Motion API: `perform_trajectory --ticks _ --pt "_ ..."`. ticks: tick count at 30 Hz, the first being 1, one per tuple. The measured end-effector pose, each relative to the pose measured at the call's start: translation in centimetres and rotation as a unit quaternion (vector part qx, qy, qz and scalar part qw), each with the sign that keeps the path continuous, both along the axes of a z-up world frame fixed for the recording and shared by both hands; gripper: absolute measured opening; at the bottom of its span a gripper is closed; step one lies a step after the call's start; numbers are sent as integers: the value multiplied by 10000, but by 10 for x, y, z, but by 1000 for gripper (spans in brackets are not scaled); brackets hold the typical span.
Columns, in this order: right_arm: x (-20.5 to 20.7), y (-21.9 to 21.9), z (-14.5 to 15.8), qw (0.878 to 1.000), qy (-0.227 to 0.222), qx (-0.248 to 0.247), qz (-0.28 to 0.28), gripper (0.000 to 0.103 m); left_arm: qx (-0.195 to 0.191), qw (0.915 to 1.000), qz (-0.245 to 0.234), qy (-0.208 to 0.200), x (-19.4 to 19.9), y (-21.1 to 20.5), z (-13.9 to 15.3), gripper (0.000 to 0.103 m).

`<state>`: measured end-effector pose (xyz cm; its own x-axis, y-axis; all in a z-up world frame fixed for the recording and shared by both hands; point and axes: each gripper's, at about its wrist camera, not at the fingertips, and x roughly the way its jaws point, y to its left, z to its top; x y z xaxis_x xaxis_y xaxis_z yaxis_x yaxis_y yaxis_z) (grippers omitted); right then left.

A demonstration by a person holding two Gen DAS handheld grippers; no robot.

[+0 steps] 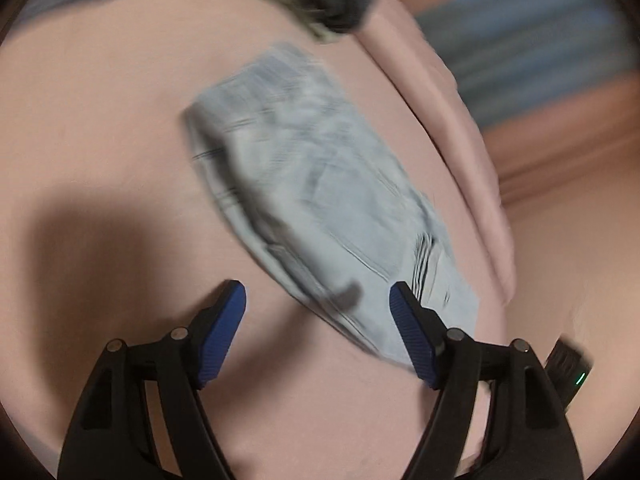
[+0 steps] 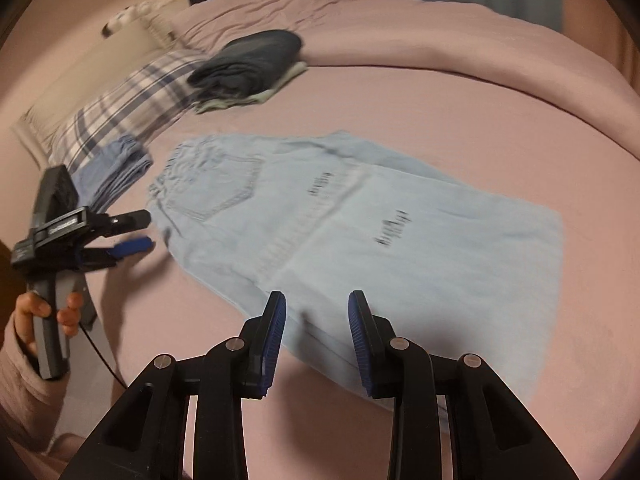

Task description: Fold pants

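Light blue denim pants (image 2: 340, 232) lie flat on the pink bed, folded lengthwise, waistband and back pocket at the left, legs running right. They also show blurred in the left wrist view (image 1: 320, 208). My right gripper (image 2: 317, 304) is open and empty, just above the near edge of the pants. My left gripper (image 1: 318, 294) is open and empty, hovering over the near end of the pants. It shows in the right wrist view (image 2: 138, 232) at the left, beside the waistband, held by a hand.
A stack of folded dark clothes (image 2: 248, 68) sits at the back of the bed (image 2: 460, 100). A plaid pillow (image 2: 124, 108) and a folded blue garment (image 2: 116, 168) lie at the left. A pink duvet (image 2: 440, 28) is bunched along the far side.
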<state>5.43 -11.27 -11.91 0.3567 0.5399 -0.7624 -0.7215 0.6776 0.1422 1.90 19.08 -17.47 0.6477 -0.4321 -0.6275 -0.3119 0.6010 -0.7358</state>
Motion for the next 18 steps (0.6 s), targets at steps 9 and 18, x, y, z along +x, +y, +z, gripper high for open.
perform_trajectory --ticks 9,18 --pt "-5 4 6 9999 51 70 56 33 -684 9949 712 -202 29 16 -9 74" --pt "2 23 0 9999 50 -77 46 33 -467 9953 849 -73 47 19 -2 36"
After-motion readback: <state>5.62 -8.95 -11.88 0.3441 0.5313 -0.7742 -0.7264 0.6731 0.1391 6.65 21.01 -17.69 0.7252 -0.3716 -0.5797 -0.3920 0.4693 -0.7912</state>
